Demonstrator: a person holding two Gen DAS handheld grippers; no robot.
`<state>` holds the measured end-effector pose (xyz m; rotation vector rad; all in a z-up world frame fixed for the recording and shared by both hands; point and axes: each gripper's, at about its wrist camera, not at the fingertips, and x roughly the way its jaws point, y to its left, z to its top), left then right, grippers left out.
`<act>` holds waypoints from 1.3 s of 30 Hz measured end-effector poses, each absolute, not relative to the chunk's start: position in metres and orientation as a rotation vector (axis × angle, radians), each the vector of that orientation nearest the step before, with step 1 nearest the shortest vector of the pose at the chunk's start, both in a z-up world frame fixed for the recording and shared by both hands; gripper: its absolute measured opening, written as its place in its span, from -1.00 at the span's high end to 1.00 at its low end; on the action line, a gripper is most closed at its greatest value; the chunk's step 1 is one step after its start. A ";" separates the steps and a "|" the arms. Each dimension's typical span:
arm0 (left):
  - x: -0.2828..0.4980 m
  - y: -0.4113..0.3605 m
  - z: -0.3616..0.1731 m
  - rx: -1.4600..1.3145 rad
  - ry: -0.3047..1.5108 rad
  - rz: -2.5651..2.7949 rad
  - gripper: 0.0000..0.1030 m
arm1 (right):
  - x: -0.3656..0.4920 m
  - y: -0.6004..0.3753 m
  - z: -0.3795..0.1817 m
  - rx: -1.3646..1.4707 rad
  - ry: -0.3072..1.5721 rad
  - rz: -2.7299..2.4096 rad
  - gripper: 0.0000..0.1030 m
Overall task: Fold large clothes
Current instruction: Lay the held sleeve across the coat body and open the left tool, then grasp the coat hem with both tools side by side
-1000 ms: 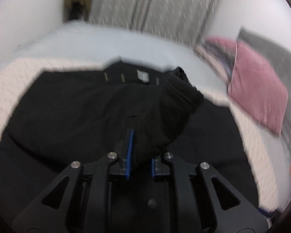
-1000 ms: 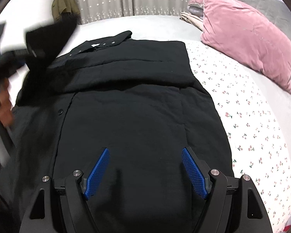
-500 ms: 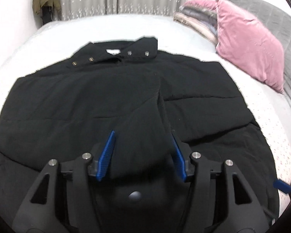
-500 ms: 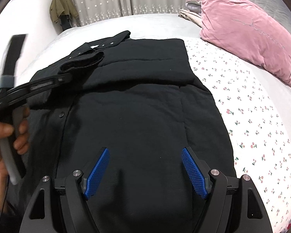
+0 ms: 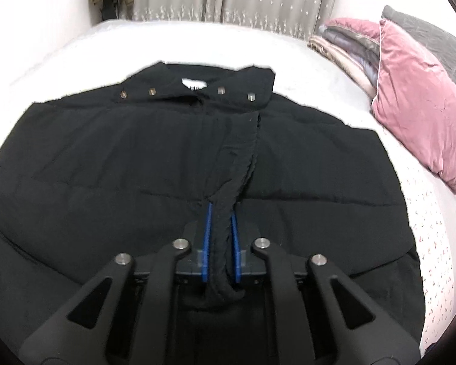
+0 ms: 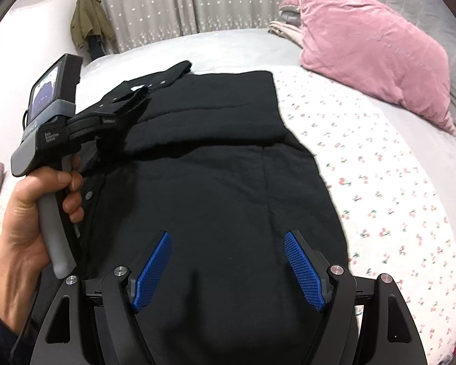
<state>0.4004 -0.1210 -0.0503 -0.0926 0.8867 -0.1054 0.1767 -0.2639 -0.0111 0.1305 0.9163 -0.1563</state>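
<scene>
1. A black sleeve cuff [image 5: 225,243] is pinched between the closed jaws of the left gripper [image 5: 221,237].
2. The right gripper [image 6: 228,269] is held spread and empty above the black coat [image 6: 228,188].
3. The coat is laid collar-away on the bed [image 6: 395,182], left of the pink pillow [image 6: 371,48] (right side seemingly folded; the lengthwise folds are judged left).

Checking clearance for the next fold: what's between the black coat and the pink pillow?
Only bare cherry-print sheet separates the black coat from the pink pillow; clearest in the right wrist view.

Left gripper [image 5: 220,213] jaws clamped together; right gripper [image 6: 228,243] jaws spread wide.
</scene>
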 end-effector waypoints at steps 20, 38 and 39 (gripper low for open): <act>0.271 0.002 0.020 -0.067 0.917 -0.023 -0.34 | 0.157 -0.247 0.014 0.030 0.776 -0.251 -0.52; 0.112 0.166 -0.030 -0.112 0.965 0.225 -0.55 | 0.100 -0.222 0.000 -0.080 0.776 -0.189 -0.63; 0.107 0.170 -0.035 -0.120 0.970 0.228 -0.55 | 0.094 -0.228 -0.006 -0.073 0.800 -0.182 -0.63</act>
